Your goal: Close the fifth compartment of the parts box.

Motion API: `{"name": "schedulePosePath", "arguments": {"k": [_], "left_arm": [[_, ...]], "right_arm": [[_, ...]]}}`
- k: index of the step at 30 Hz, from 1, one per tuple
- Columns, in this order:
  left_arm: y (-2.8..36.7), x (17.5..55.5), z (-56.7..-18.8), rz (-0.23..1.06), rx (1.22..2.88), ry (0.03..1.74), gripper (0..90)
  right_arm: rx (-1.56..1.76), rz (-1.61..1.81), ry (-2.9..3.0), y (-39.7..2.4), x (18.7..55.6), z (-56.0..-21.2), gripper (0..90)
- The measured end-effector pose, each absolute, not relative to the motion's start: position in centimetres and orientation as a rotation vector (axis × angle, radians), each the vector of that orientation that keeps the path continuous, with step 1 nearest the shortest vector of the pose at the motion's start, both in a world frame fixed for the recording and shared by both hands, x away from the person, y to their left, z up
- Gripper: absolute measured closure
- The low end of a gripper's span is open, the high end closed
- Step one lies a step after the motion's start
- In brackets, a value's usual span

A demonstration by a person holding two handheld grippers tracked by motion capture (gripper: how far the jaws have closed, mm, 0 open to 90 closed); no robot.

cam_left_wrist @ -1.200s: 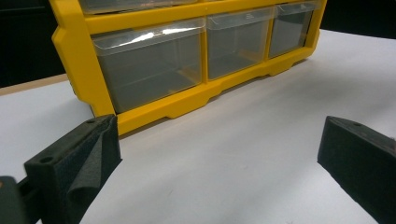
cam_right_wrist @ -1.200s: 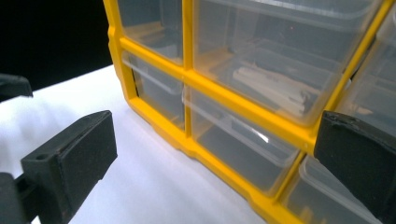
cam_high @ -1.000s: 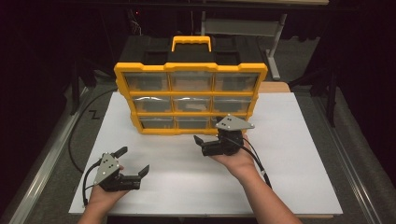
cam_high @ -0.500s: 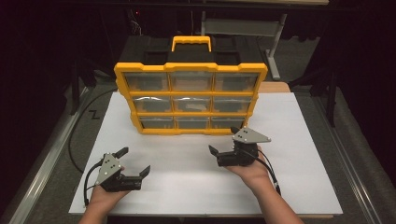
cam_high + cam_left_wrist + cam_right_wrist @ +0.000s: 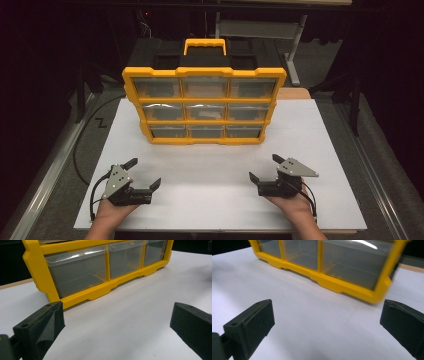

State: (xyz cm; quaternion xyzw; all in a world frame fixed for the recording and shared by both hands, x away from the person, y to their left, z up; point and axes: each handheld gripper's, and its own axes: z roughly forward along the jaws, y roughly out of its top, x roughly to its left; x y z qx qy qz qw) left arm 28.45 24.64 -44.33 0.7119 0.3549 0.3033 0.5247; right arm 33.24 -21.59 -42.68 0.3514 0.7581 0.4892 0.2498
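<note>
A yellow organizer case (image 5: 204,105) stands upright near the back of the white board (image 5: 220,165), with a handle on top and three rows of clear plastic drawers. My left gripper (image 5: 143,174) rests at the front left of the board, open and empty, well short of the case. At the front right my right gripper (image 5: 265,169) is also open with nothing between its jaws. The left gripper view looks at the case's bottom row of drawers (image 5: 80,272) past wide-apart jaws. In the right gripper view the yellow frame (image 5: 352,287) lies ahead, beyond bare board.
The white board (image 5: 330,150) lies on a dark table with metal rails at both sides. A black cable (image 5: 82,150) curls off the left edge. Behind the case stand a grey bench (image 5: 260,27) and a wooden piece (image 5: 292,93).
My right gripper has pulled back from the case's bottom right drawer toward the front right of the board. The left gripper has stayed put.
</note>
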Motion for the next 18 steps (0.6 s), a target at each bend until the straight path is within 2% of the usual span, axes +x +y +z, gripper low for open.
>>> {"name": "schedulePosePath", "arguments": {"k": [6,18], "left_arm": [[24.20,28.65,-44.39,0.728,1.715,0.854,0.2],[23.88,28.63,-44.50,0.734,1.725,0.878,0.2]], "right_arm": [[0.949,1.319,2.052,-22.87,33.16,-43.32,0.6],[0.944,1.309,2.051,-22.59,33.01,-43.34,0.6]]}}
